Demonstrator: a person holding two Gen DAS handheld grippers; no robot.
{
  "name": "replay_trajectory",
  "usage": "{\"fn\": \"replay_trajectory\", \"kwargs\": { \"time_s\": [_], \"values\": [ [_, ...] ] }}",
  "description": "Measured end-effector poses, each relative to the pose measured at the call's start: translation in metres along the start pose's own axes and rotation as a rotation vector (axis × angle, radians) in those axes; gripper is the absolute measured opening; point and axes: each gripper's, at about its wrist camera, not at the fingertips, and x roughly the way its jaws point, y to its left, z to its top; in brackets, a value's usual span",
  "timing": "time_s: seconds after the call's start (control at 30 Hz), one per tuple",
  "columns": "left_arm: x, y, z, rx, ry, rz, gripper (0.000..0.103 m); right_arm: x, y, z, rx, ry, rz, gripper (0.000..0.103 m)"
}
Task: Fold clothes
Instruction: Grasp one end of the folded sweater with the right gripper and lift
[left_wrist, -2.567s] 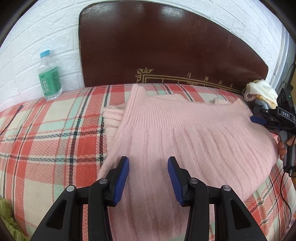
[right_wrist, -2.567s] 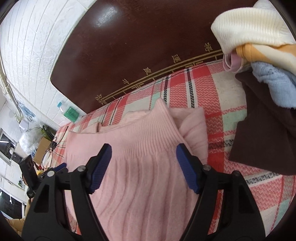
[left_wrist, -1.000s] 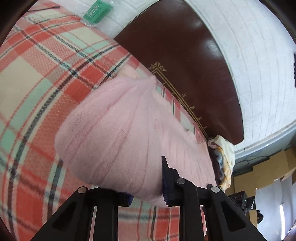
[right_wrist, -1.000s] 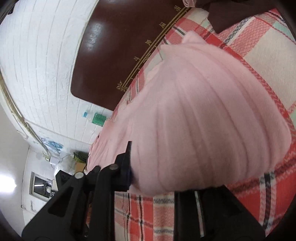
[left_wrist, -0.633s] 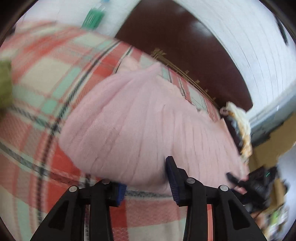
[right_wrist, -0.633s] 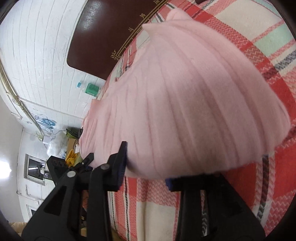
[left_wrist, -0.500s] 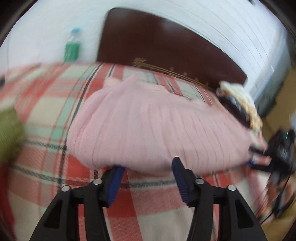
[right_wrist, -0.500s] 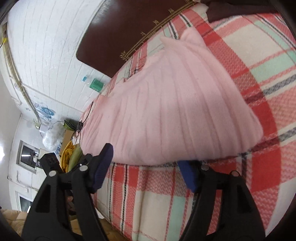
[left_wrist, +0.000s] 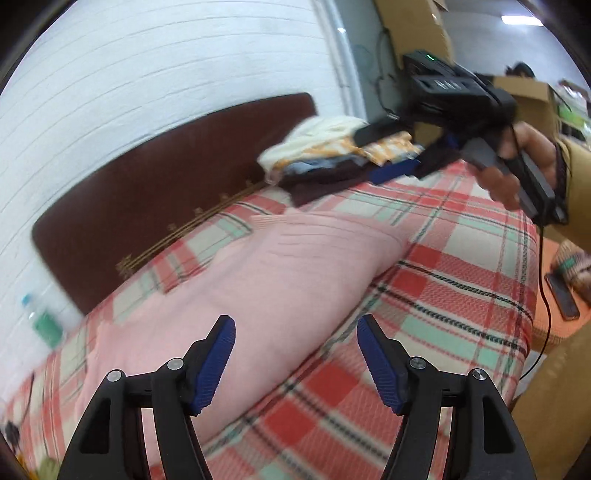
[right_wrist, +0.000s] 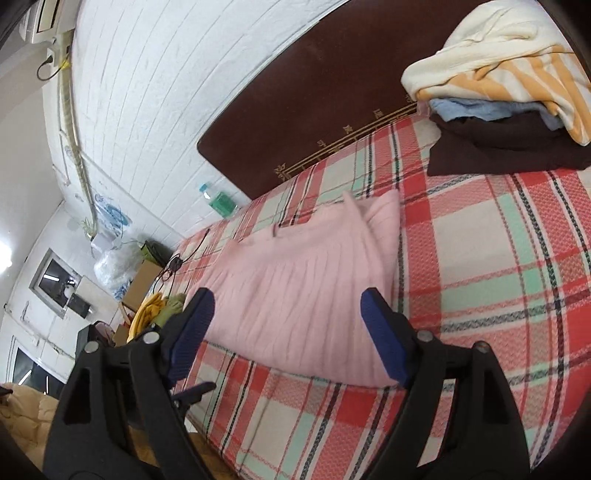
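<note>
On the plaid bed (right_wrist: 498, 258): pink sweater (right_wrist: 306, 288) lying folded.
Left gripper (left_wrist: 295, 358): jaws wide apart, empty.
Right gripper (right_wrist: 288, 332): jaws spread, holding nothing.
Clothes pile (right_wrist: 509, 110): by the headboard (right_wrist: 314, 110).

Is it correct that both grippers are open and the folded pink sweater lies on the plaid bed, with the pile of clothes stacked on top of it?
Not quite. The pile of clothes is not on the pink sweater; it sits apart, by the headboard, as the right wrist view shows. The left gripper and right gripper are open, and the sweater lies folded on the plaid bed.
</note>
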Motion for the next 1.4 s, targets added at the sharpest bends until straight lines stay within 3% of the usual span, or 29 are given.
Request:
{"fn": "replay_trajectory", "kwargs": {
  "time_s": [0.13,0.33,0.8,1.1,1.33,1.37,1.4],
  "values": [
    [0.026,-0.023,0.017,0.093,0.043,0.020,0.070,0.005,-0.028,0.007,0.061,0.007,-0.012,0.084],
    [0.048,-0.040,0.024,0.149,0.086,0.053,0.070,0.022,-0.048,0.014,0.094,0.044,-0.001,0.084],
    [0.085,-0.049,0.024,0.182,0.165,0.061,0.070,0.064,-0.070,0.030,0.102,0.133,0.005,0.084],
    [0.094,-0.054,0.030,0.193,0.167,0.069,0.070,0.094,-0.078,0.033,0.097,0.204,-0.002,0.084],
    [0.100,-0.057,0.028,0.179,0.163,0.081,0.070,0.106,-0.078,0.037,0.086,0.207,0.039,0.084],
    [0.100,-0.057,0.028,0.174,0.162,0.082,0.069,0.107,-0.078,0.037,0.081,0.210,0.041,0.083],
    [0.101,-0.056,0.027,0.169,0.162,0.083,0.068,0.107,-0.077,0.037,0.071,0.216,0.037,0.073]
  ]
}}
